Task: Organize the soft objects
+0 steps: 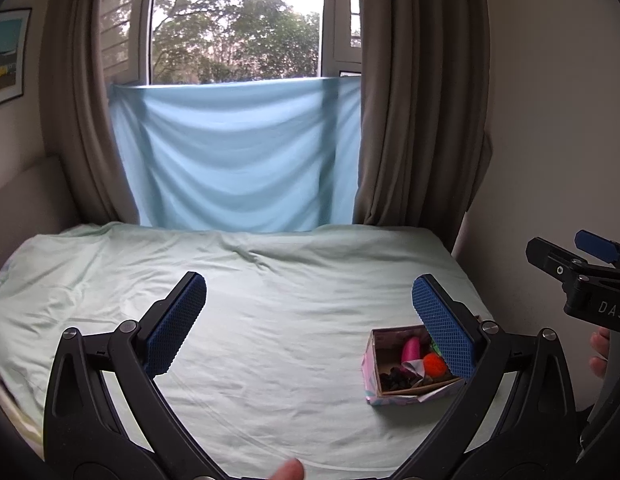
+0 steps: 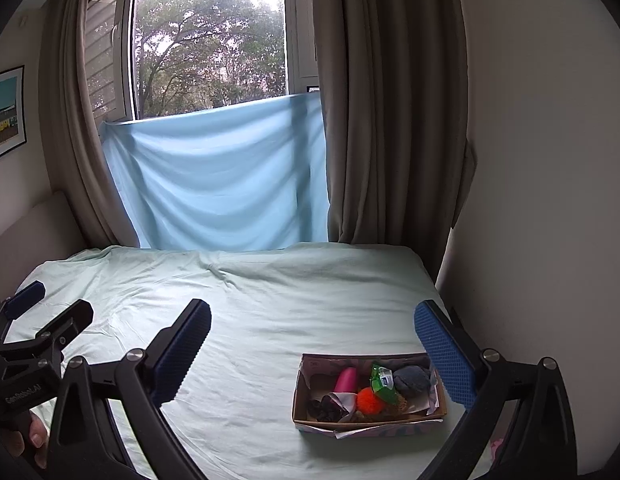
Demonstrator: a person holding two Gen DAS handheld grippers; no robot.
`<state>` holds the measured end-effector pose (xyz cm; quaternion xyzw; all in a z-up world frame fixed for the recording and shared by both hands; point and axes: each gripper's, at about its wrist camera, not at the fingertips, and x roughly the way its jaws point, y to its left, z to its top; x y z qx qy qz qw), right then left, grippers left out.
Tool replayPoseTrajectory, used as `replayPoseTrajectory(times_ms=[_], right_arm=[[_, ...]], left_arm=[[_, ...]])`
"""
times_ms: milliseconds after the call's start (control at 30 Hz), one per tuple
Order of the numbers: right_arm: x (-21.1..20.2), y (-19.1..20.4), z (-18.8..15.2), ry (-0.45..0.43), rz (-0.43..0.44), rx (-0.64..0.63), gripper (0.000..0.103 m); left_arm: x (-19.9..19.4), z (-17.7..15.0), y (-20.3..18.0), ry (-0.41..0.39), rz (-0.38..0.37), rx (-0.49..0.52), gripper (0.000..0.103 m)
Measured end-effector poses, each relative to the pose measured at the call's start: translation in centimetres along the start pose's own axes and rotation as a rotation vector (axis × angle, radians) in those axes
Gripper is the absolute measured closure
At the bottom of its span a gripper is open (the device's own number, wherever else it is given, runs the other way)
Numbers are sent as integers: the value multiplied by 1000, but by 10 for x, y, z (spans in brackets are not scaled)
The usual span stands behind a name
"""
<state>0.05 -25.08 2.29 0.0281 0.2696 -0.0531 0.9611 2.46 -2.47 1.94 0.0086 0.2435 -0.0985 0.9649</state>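
A small cardboard box [image 2: 306,394] sits on the pale green bed at the right. It holds several soft items: a pink piece [image 2: 346,379], an orange pom-pom [image 2: 368,400], a green packet [image 2: 383,378], a grey cloth ball [image 2: 411,378] and a dark scrunchie [image 2: 328,406]. The box also shows in the left wrist view [image 1: 372,376]. My left gripper [image 1: 310,320] is open and empty above the bed. My right gripper [image 2: 312,344] is open and empty, held above and in front of the box.
The bed sheet [image 2: 250,300] is wrinkled and bare apart from the box. A blue cloth [image 2: 214,184] hangs under the window between brown curtains [image 2: 390,120]. A white wall [image 2: 550,200] runs close along the bed's right side.
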Motion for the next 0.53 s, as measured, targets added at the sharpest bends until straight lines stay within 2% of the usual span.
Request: replayPoseTrajectory(times_ms=[200, 433, 533], right_arm=[[16, 2, -3, 23, 10, 5, 2], [54, 10, -22, 119, 25, 6, 2], [78, 14, -39, 175, 33, 18, 2]], left_arm=[[9, -3, -1, 7, 19, 18, 0], [44, -20, 7, 141, 21, 29, 0], [58, -36, 12, 140, 4, 30, 0]])
